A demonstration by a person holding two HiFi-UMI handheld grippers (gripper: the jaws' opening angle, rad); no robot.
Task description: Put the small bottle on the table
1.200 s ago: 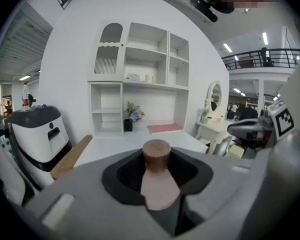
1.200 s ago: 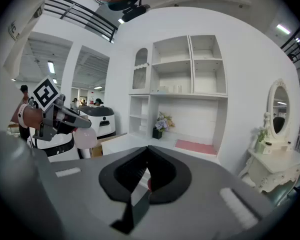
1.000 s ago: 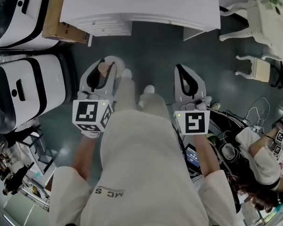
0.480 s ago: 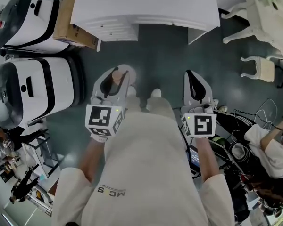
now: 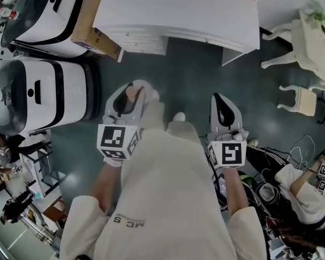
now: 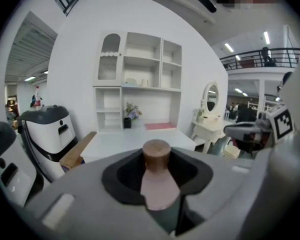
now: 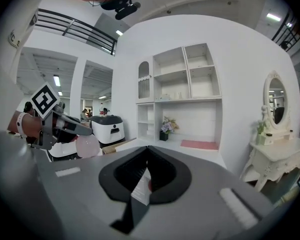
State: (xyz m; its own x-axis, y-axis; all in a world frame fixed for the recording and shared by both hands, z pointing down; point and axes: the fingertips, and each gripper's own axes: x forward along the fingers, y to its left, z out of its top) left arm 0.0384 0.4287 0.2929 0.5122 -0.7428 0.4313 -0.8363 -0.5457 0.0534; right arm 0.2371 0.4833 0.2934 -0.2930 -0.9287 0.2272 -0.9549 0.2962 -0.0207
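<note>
Open floor (image 5: 189, 75) before white table (image 5: 173, 10), white machines (image 5: 38, 93) blocking left

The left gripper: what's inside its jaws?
A small bottle, pale pink with a brown cap, sits clamped between the jaws of the left gripper. The bottle's bottom is covered by the jaws, so it cannot be seen.

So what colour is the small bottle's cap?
Brown cap on the small bottle; clearest in left gripper view.
</note>
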